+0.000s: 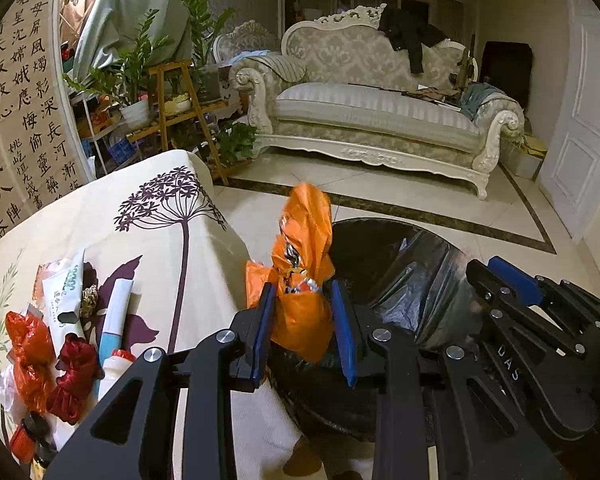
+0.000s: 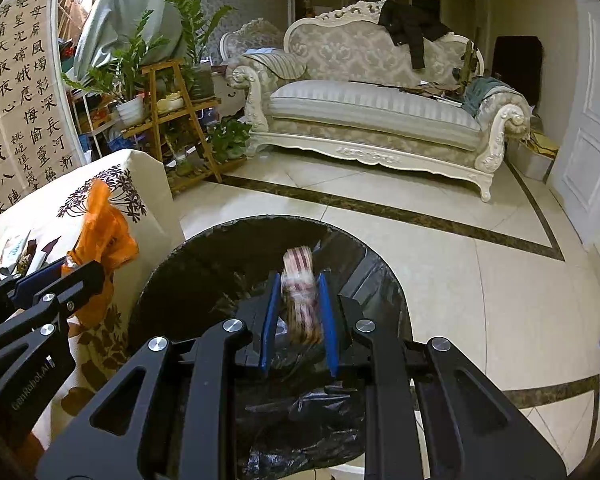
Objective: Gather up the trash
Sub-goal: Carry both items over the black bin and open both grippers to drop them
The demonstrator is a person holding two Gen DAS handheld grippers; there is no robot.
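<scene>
The bin [image 2: 220,264], lined with a black bag, stands on the tiled floor just beside the table [image 1: 100,216]. The left gripper [image 1: 305,320] is clamped on a crumpled orange bag [image 1: 304,248], held at the bin's rim on the table side. The right gripper [image 2: 298,312] is clamped on a striped wrapper [image 2: 300,280], held above the bin's open mouth. More trash lies on the table, farther from the bin: red wrappers [image 1: 48,360], a white tube [image 1: 66,296] and a small bottle [image 1: 26,438].
</scene>
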